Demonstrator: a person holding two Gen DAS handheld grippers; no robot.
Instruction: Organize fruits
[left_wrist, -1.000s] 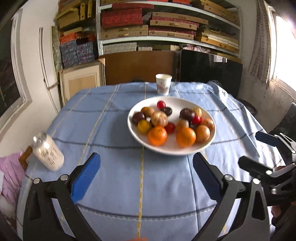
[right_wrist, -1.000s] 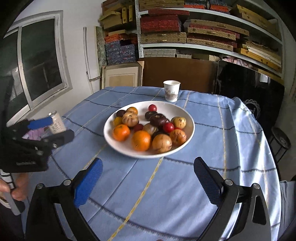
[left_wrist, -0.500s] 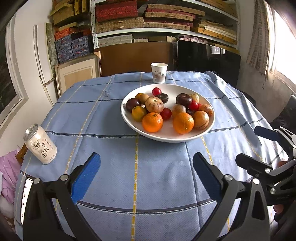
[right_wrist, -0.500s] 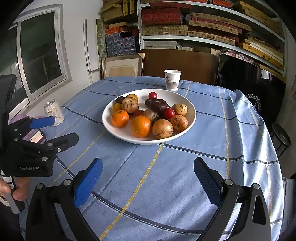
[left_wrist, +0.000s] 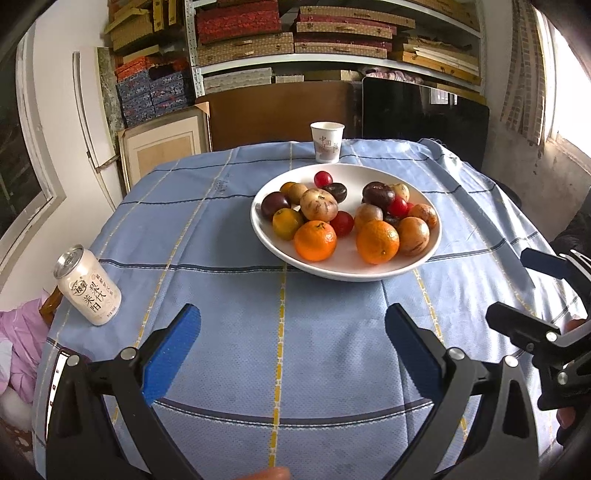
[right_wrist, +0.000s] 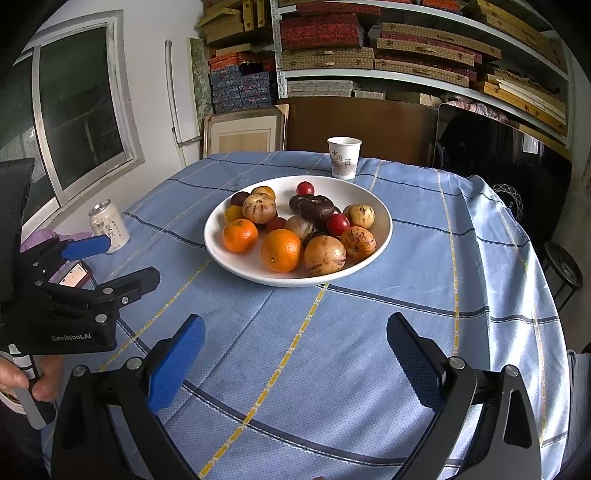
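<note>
A wide white plate (left_wrist: 432, 242) sits near the middle of the worktop (left_wrist: 229, 229), which is covered by a pale blue cloth crossed with yellow and dark blue lines. The plate holds a loose heap of fruits (left_wrist: 347, 212) in two rough clusters with a bare strip of plate between them. At the near edge lie two bright oranges (left_wrist: 315, 240), glossy and dimpled, well apart from each other. Behind them are tan, brown-speckled round fruits (left_wrist: 318, 204), a few dark purple-brown ones (left_wrist: 275, 205), a small yellow-orange fruit (left_wrist: 287, 223), and small shiny red ones (left_wrist: 323, 179), one of which lies alone toward the far rim. Most of the fruits touch their neighbours.

A white paper cup (left_wrist: 327, 142) stands upright just beyond the plate's far rim. A pale drink can (left_wrist: 87, 285) stands near the worktop's left edge, well apart from the plate.

The left claw (left_wrist: 291, 341) hovers over the bare cloth on the near side of the plate, its blue-padded fingers (left_wrist: 171, 349) spread wide with nothing between them. The right claw (right_wrist: 293, 347) is likewise spread wide and empty, above the cloth short of the plate. From the right wrist view, the left claw appears at the left edge with a hand (right_wrist: 31, 376) gripping its handle.
</note>
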